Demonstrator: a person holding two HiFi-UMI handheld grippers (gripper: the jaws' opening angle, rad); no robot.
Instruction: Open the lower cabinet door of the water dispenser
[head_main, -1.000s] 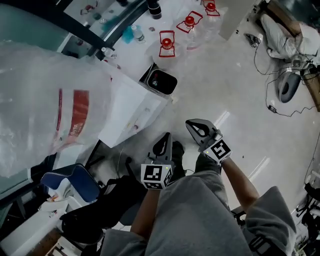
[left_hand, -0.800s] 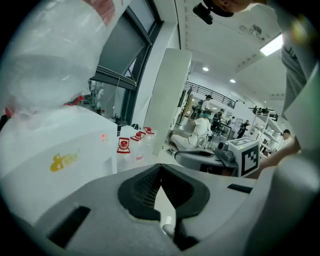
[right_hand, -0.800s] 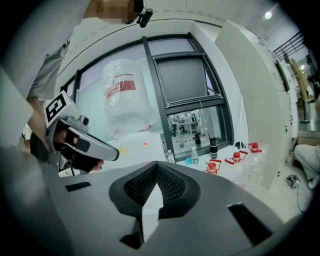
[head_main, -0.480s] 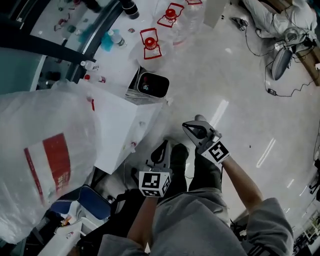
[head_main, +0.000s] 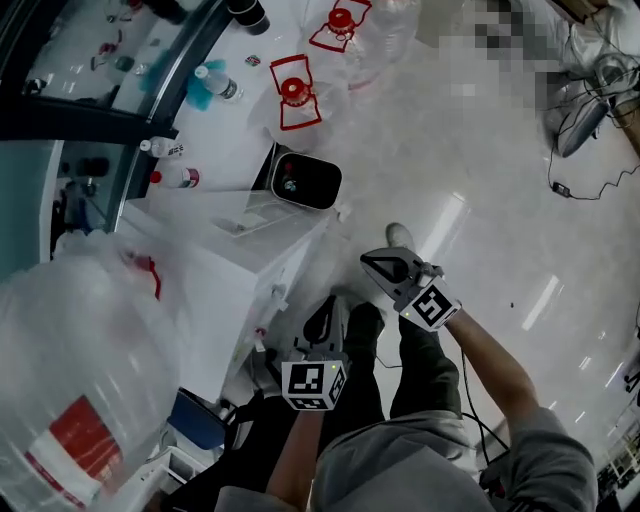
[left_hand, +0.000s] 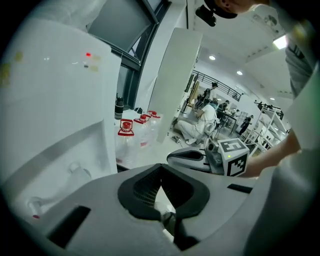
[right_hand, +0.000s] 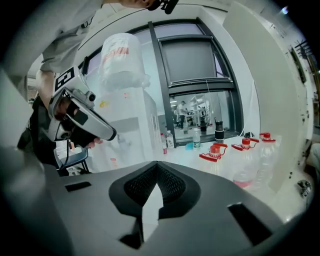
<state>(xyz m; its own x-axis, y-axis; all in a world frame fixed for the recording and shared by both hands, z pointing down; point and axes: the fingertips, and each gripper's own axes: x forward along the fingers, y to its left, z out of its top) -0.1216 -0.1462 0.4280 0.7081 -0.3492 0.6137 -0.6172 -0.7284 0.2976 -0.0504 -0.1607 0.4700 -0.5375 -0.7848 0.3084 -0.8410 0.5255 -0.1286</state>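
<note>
The white water dispenser (head_main: 235, 265) stands left of me with a big clear bottle (head_main: 75, 400) on top. In the left gripper view its front (left_hand: 55, 100) with the taps (left_hand: 75, 171) fills the left side. I cannot make out the lower cabinet door in any view. My left gripper (head_main: 326, 305) hangs just right of the dispenser's body, shut and empty. My right gripper (head_main: 378, 264) is further right over the floor, also shut with nothing in it. Each shows in the other's view: the right gripper (left_hand: 192, 157) and the left gripper (right_hand: 89, 124).
Water jugs with red caps (head_main: 290, 95) stand on the floor behind the dispenser, next to a black bin (head_main: 308, 182). Small bottles (head_main: 215, 80) line the window ledge. Cables (head_main: 575, 185) trail at the right. A blue seat (head_main: 200, 420) sits near my legs.
Both grippers have come down beside the dispenser and stay shut. The head view has swung, so the bottle now lies at the lower left.
</note>
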